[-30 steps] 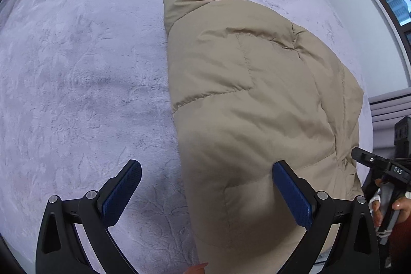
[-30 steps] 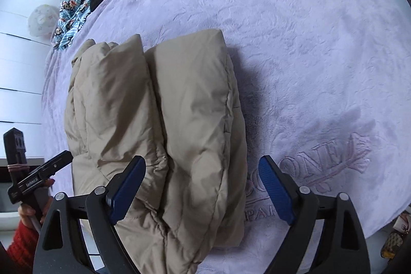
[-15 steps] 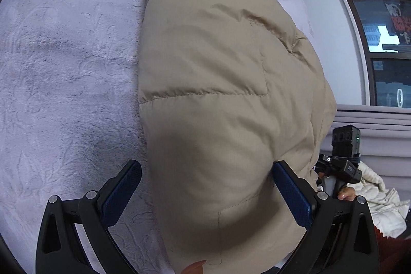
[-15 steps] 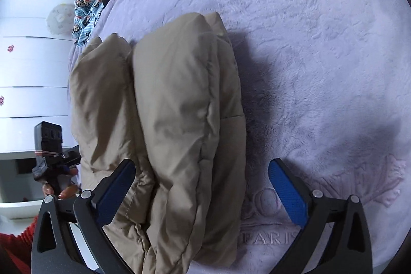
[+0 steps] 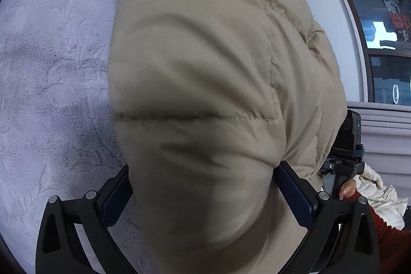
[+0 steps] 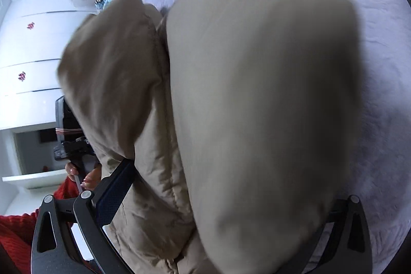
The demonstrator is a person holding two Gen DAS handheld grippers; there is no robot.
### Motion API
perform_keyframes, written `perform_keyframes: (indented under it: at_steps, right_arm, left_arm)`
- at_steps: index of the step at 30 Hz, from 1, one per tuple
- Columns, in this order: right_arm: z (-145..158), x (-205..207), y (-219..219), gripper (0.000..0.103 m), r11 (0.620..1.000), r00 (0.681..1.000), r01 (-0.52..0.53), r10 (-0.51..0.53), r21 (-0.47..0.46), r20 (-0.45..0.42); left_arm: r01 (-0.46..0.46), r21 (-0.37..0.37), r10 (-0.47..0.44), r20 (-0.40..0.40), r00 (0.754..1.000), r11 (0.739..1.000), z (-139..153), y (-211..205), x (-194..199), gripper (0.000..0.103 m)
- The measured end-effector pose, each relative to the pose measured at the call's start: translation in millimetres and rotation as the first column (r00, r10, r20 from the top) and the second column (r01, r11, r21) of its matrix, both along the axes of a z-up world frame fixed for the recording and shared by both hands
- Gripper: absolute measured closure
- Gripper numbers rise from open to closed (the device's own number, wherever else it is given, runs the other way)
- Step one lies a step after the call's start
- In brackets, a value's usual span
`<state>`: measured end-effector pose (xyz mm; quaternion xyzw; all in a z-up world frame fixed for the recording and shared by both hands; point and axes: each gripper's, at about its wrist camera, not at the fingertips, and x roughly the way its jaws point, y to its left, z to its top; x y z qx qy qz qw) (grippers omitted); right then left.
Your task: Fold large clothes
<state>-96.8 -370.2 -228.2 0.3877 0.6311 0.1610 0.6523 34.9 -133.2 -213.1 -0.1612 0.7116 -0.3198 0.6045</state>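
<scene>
Your left gripper (image 5: 203,193) straddles the near end of the folded beige puffer jacket (image 5: 205,73), jaws spread wide, the padding bulging between the blue pads (image 5: 295,197) and touching them; whether they squeeze it you cannot tell from this view; your right gripper (image 6: 226,199) stands at its widest, its jaws having just been opening, with the jacket's thick fold (image 6: 257,94) filling the gap and hiding the right finger; the jacket lies on the lilac plush blanket (image 5: 51,68); your left hand (image 6: 87,176) in a red sleeve (image 6: 15,235) shows at the edge.
</scene>
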Motion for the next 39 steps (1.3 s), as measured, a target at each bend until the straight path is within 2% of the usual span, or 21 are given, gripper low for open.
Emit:
perform_keyframes:
  at_steps: [2,5,7,9,12,14,17,20,23,28,29,33,39]
  right_arm:
    - [-4.1,4.8,3.1,0.000,1.000,1.000,0.010,-0.010,-0.016,-0.026]
    - [-3.3,3.7,1.8,0.000,0.999,0.998,0.036,-0.038,-0.037,-0.054]
    - [-1.3,-0.1,1.8,0.000,0.997,0.996,0.056,-0.059,-0.054,-0.069]
    - [1.1,-2.8,1.7,0.005,0.995,0.994,0.077,-0.081,-0.062,-0.075]
    - [6.7,-6.6,0.7,0.026,0.993,0.991,0.110,-0.112,-0.029,-0.070]
    - [13.8,-6.9,1.0,0.040,0.993,0.992,0.115,-0.115,-0.012,-0.050]
    - [27.5,-4.7,6.2,0.048,0.996,0.996,0.091,-0.092,-0.010,-0.007]
    - [40.1,-1.9,11.4,0.049,0.997,0.997,0.074,-0.074,-0.006,0.035]
    - [47.9,5.2,9.7,0.049,0.997,0.995,0.073,-0.073,-0.002,0.061]
    - [60.6,20.0,32.5,0.049,0.997,0.993,0.073,-0.073,0.001,0.091]
    - [61.5,11.7,31.9,0.049,0.997,0.993,0.073,-0.073,0.002,0.096]
    - [63.9,25.5,64.4,0.049,0.997,0.989,0.079,-0.078,-0.007,0.124]
    - [81.9,55.4,137.4,0.049,0.995,0.981,0.097,-0.092,-0.021,0.169]
  left_arm:
    - [-0.012,0.036,0.012,0.018,1.000,0.999,6.9,-10.7,-4.9,0.000]
    - [-0.021,0.150,0.000,0.137,0.991,0.989,29.3,-30.8,-16.6,0.001]
    - [-0.013,0.212,-0.035,0.221,0.975,0.977,45.4,-44.9,-25.7,0.007]
    - [-0.022,0.234,-0.040,0.257,0.965,0.972,55.7,-52.9,-32.5,0.016]
    - [-0.028,0.246,-0.048,0.297,0.954,0.969,69.1,-61.6,-42.4,0.029]
    - [-0.022,0.247,-0.061,0.323,0.944,0.969,79.1,-65.3,-47.0,0.034]
    - [-0.020,0.246,-0.072,0.357,0.931,0.969,94.0,-69.4,-52.8,0.035]
    - [-0.029,0.239,-0.067,0.380,0.922,0.970,103.2,-52.7,-57.5,0.035]
    - [-0.044,0.231,-0.056,0.411,0.910,0.972,114.9,-41.0,-41.4,0.035]
    - [-0.062,0.211,-0.037,0.435,0.900,0.975,128.0,-10.8,-25.5,0.035]
    - [-0.064,0.208,-0.035,0.440,0.897,0.976,129.6,-5.0,-22.6,0.035]
    - [-0.063,0.194,-0.033,0.457,0.889,0.979,132.5,55.1,-2.5,0.035]
    - [-0.096,0.174,-0.001,0.486,0.874,0.980,140.6,150.8,45.6,0.035]
